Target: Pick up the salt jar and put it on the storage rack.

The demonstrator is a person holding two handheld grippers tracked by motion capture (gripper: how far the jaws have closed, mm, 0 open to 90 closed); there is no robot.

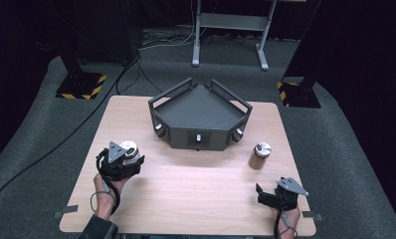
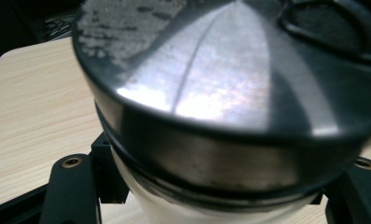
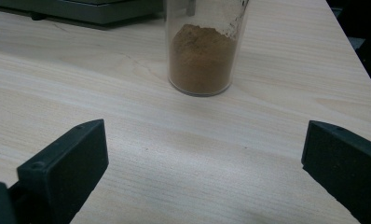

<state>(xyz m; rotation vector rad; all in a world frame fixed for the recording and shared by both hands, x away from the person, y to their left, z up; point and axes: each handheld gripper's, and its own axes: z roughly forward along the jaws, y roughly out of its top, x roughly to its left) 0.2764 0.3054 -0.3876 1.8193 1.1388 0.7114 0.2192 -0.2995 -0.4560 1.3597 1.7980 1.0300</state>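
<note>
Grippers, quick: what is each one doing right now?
Left gripper: closed on the white jar with a metal lid.
Right gripper: open, holding nothing; the brown powder jar stands ahead.

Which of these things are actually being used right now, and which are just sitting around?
In use:
- left tool, shut on the white jar with the metal lid
- right tool, open, facing the brown powder jar

Lying about:
- dark tray at the back of the table
- metal stand and cables on the floor
</note>
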